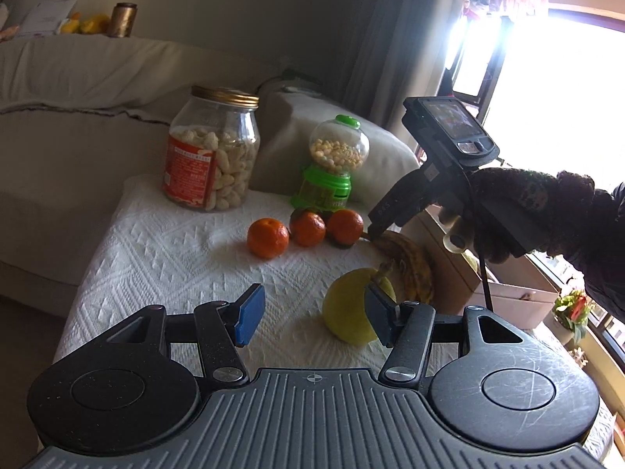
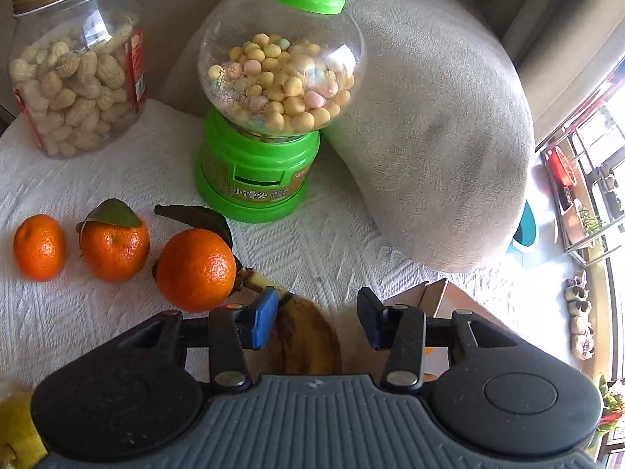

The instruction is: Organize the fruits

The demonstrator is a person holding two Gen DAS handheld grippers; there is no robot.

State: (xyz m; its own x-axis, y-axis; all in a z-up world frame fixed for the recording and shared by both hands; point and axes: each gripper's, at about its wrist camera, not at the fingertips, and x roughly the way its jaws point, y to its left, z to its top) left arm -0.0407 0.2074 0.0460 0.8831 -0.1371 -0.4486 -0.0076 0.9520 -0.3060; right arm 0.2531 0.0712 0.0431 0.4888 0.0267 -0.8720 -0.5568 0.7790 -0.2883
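While the banana (image 2: 304, 340) lies on the white cloth (image 1: 164, 258) right under the right gripper (image 2: 318, 322), its long side runs straight away from the fingers, stem next to an orange (image 2: 195, 269). Those fingers are wide apart and hold nothing. Farther back, the left gripper (image 1: 312, 314) also gapes wide, empty, beside a yellow fruit (image 1: 345, 312).

Three oranges (image 2: 113, 244) in row on white cloth; spotted banana (image 2: 308, 342) beside rightmost; yellow-green fruit (image 1: 347, 308) nearer.
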